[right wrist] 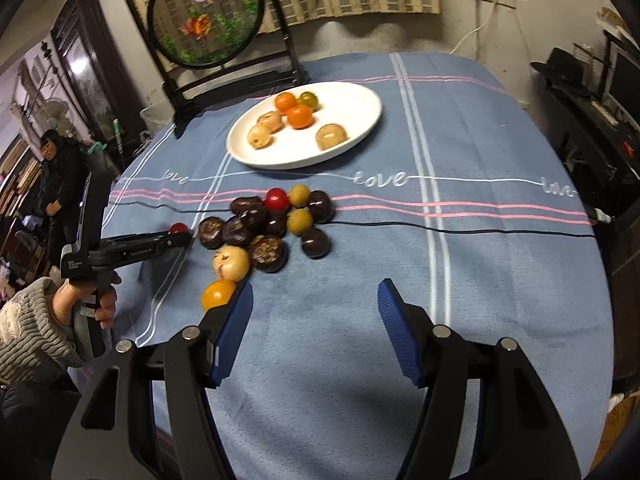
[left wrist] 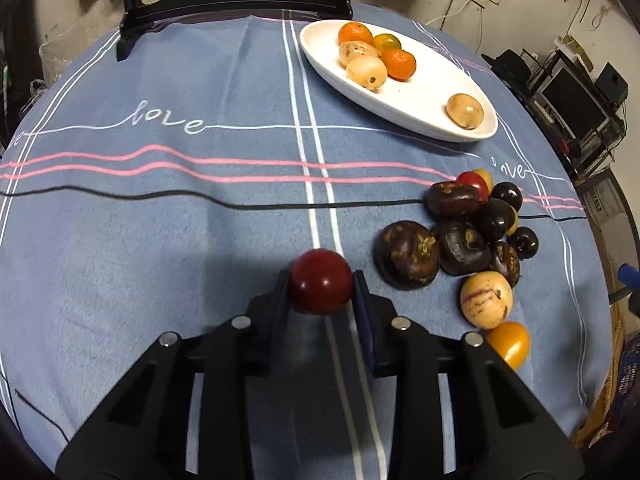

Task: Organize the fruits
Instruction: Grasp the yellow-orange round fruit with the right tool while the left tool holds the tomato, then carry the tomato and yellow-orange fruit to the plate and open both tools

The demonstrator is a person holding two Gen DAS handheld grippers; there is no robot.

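My left gripper (left wrist: 320,280) is shut on a dark red tomato (left wrist: 321,282) and holds it just above the blue tablecloth; it also shows in the right wrist view (right wrist: 179,229). A pile of dark fruits (left wrist: 460,236), a pale striped fruit (left wrist: 486,300) and a yellow tomato (left wrist: 510,344) lies to its right. A white oval plate (left wrist: 424,92) at the back holds oranges and pale fruits. My right gripper (right wrist: 316,312) is open and empty, just in front of the pile (right wrist: 272,228).
A black framed round screen (right wrist: 206,16) stands behind the plate (right wrist: 360,96) at the table's back edge. A person (right wrist: 60,176) stands at the far left. Shelves with electronics (left wrist: 576,96) are to the right of the table.
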